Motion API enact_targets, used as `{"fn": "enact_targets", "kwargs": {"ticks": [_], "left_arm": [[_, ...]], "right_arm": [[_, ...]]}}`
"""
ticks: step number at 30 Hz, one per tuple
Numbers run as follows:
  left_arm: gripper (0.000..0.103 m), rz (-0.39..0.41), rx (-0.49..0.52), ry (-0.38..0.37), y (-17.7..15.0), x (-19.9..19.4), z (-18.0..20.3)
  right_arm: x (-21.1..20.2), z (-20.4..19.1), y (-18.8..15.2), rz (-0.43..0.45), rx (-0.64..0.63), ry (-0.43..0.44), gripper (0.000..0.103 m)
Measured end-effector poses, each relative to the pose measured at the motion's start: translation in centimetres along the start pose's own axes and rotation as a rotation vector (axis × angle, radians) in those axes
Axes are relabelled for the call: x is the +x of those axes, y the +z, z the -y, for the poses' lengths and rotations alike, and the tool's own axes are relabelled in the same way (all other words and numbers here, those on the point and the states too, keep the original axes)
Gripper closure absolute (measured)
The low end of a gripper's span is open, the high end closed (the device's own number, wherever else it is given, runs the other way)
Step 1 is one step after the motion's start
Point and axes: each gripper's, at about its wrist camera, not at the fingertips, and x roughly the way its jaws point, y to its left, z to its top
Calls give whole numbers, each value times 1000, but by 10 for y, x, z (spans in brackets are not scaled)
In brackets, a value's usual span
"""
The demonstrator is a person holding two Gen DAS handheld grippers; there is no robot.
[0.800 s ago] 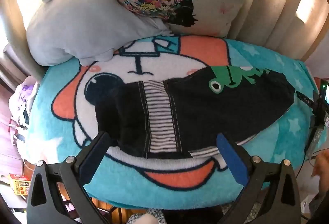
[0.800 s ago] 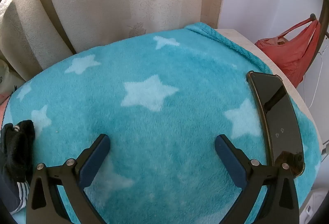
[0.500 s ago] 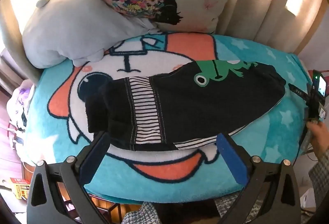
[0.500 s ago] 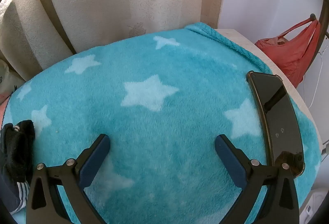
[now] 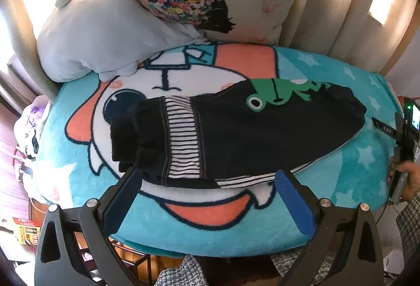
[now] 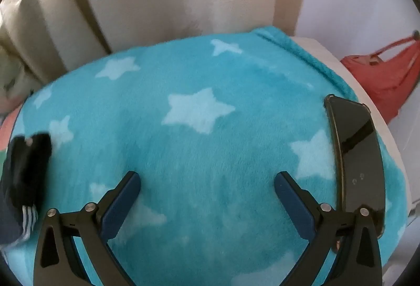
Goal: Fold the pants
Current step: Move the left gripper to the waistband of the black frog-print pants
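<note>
Phone (image 6: 357, 162) beside R gripper (image 6: 207, 181).

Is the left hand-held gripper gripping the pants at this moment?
No, the left hand-held gripper is open, with its fingers spread wide at the near edge of the pants.

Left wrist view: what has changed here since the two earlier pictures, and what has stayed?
The left gripper has drawn back from the pants, so more of the blanket's near edge shows. The right wrist view has shifted slightly and blurred. Nothing was grasped or released: both grippers stay open, the pants and phone lie as before.
</note>
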Motion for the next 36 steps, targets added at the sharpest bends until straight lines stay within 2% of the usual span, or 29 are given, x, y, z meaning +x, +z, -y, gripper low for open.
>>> {"fn": "enact_targets", "kwargs": {"ticks": [2, 4, 6, 8, 9, 11, 14, 15, 16, 17, 19, 21, 24, 26, 28, 30, 32, 36], "left_arm": [[2, 8, -5, -7, 1, -1, 3], [2, 20, -13, -18, 2, -2, 4], [2, 39, -22, -25, 2, -5, 5], [8, 90, -40, -36, 5, -14, 0], [15, 123, -51, -39, 7, -20, -5], [15, 208, -84, -25, 13, -36, -21], [14, 330, -145, 15, 24, -65, -54], [9, 355, -173, 23, 28, -73, -66], [3, 368, -207, 22, 32, -78, -81], [2, 371, -241, 15, 35, -81, -94], [2, 348, -311, 23, 39, -79, -118], [2, 301, -344, 64, 37, -71, -130], [3, 217, -375, 19, 21, -49, -144], [9, 145, -398, -20, 8, -30, -149], [24, 54, -427, -72, -4, -4, -153], [29, -7, -448, -108, -13, 14, -153], [29, -43, -459, -119, -19, 28, -153], [29, -44, -408, -90, -16, 42, -147]], "right_arm": [[-2, 2, -1, -48, 15, -2, 3], [-10, 5, -3, -60, 28, -25, 7], [-23, 2, -6, -35, 4, -78, 10], [-41, -5, -6, 17, -21, -93, 12], [-54, -8, -5, 53, -23, -85, 12], [-84, -16, 0, 148, -6, -47, 12], [-135, -24, 10, 342, 36, 15, 12], [-155, -28, 12, 424, 50, 48, 12], [-157, -34, 17, 451, 51, 76, 11], [-164, -41, 18, 471, 49, 123, 11], [-159, -56, 19, 384, 49, 228, 11], [-134, -72, 22, 214, 44, 312, 16], [-108, -88, 12, 107, 33, 308, 23], [-94, -96, 5, 42, 49, 365, 24], [-83, -99, -3, 3, 74, 411, 24], [-74, -106, -12, -22, 96, 437, 24], [-69, -108, -16, -48, 114, 463, 24], [-67, -108, -20, -72, 141, 484, 24]]}}
